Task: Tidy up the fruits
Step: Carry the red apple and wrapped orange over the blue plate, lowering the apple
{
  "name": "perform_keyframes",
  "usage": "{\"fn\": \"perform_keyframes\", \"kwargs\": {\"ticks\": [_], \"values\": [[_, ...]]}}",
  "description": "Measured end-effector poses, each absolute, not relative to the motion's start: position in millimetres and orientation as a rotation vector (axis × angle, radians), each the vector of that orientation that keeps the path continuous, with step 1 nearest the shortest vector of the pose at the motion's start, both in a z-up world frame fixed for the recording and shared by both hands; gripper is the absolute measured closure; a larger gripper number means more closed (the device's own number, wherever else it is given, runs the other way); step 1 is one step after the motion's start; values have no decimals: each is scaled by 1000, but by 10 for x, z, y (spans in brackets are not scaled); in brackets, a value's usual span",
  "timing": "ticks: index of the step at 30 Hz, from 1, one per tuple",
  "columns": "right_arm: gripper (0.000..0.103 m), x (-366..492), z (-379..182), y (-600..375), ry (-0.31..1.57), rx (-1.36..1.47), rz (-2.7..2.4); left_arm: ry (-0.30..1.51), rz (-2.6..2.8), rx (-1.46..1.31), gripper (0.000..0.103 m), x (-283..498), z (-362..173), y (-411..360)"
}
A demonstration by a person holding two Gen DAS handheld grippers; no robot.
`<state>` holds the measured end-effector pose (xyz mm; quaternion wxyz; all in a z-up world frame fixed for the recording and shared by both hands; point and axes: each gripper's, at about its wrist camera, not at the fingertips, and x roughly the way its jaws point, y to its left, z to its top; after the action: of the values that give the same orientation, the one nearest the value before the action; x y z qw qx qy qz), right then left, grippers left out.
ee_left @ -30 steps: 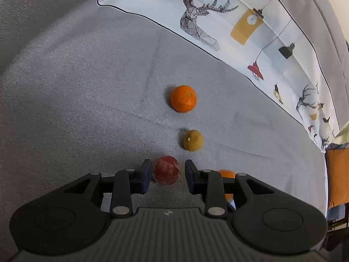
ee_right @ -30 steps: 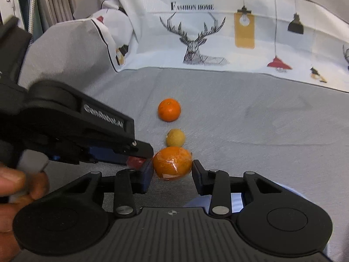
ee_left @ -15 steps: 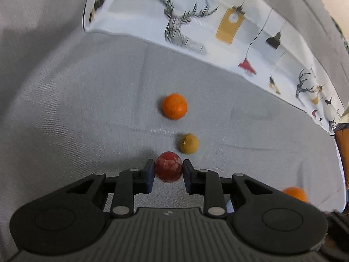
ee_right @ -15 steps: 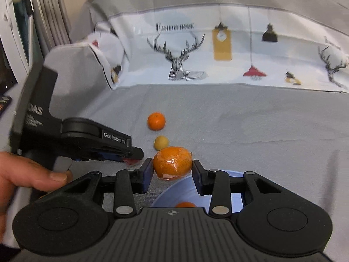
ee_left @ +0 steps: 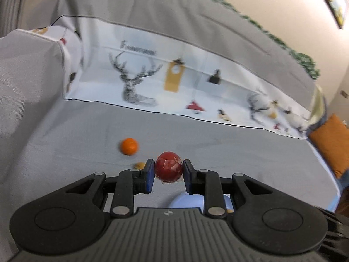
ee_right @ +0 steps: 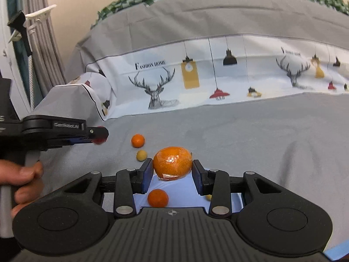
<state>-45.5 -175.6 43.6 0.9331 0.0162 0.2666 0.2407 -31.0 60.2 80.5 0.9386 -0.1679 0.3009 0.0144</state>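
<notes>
Fruits are sitting in three places. Left gripper (ee_left: 168, 172) is clamping a red fruit (ee_left: 168, 167) wrapped in clear film, pads pressing on both its sides, lifted off the grey sofa cover (ee_left: 240, 152). Right gripper (ee_right: 172, 170) is gripping a film-wrapped large orange (ee_right: 172, 163) the same way, hanging over a pale blue plate (ee_right: 185, 190). A small orange (ee_right: 158, 198) is lying on that plate, with a bit of a yellowish fruit (ee_right: 209, 197) showing beside the right finger. Two more are resting on the cover beyond: a small mandarin (ee_right: 137, 140) and, nearer and just beside it, a yellow fruit (ee_right: 141, 155). A hand (ee_right: 24, 181) is holding the left gripper's handle at the left edge of the right wrist view.
</notes>
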Motion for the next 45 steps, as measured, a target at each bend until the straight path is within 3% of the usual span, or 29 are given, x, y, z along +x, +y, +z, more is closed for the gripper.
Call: {"fn": "perform_keyframes", "kwargs": {"ticks": [13, 45], "values": [[63, -320, 232, -1808, 572, -10, 447, 717, 20, -280, 73, -191, 500, 316], [63, -227, 186, -1936, 591, 77, 362, 758, -97, -224, 72, -150, 399, 164]]}}
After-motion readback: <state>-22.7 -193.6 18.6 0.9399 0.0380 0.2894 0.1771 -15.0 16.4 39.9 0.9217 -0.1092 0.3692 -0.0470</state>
